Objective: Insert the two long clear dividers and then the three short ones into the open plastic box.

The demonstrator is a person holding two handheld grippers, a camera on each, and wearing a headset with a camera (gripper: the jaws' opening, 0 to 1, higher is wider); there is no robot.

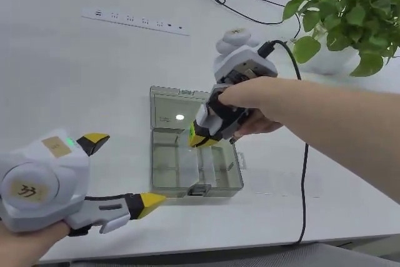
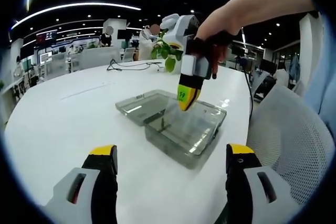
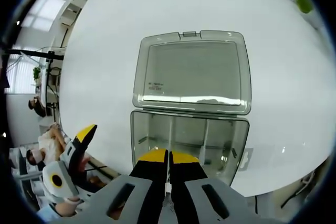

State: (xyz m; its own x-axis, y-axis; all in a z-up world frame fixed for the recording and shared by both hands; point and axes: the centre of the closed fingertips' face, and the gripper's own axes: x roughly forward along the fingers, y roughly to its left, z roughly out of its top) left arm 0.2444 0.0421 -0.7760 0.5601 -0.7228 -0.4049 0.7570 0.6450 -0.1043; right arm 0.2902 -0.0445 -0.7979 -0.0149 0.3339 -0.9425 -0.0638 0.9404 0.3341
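The open clear plastic box (image 1: 164,154) lies on the white table with its lid (image 1: 178,107) folded flat behind it. My right gripper (image 1: 204,138) points down into the middle of the tray, shut on a thin clear divider (image 3: 168,184) whose edge shows between the jaws. In the right gripper view the gripper (image 3: 168,157) hangs over the tray (image 3: 239,140), where upright clear dividers (image 3: 205,132) stand. My left gripper (image 1: 122,171) is open and holds nothing, near the table's front left, short of the box. From the left gripper view (image 2: 170,156), the box (image 2: 205,137) lies ahead with the right gripper (image 2: 185,99) above it.
A small clear piece (image 1: 240,159) lies on the table against the box's right side. A black cable (image 1: 305,161) runs down the right, a potted plant (image 1: 350,10) stands at the back right and a white power strip (image 1: 134,21) at the back. A mesh chair (image 2: 294,129) is near the table edge.
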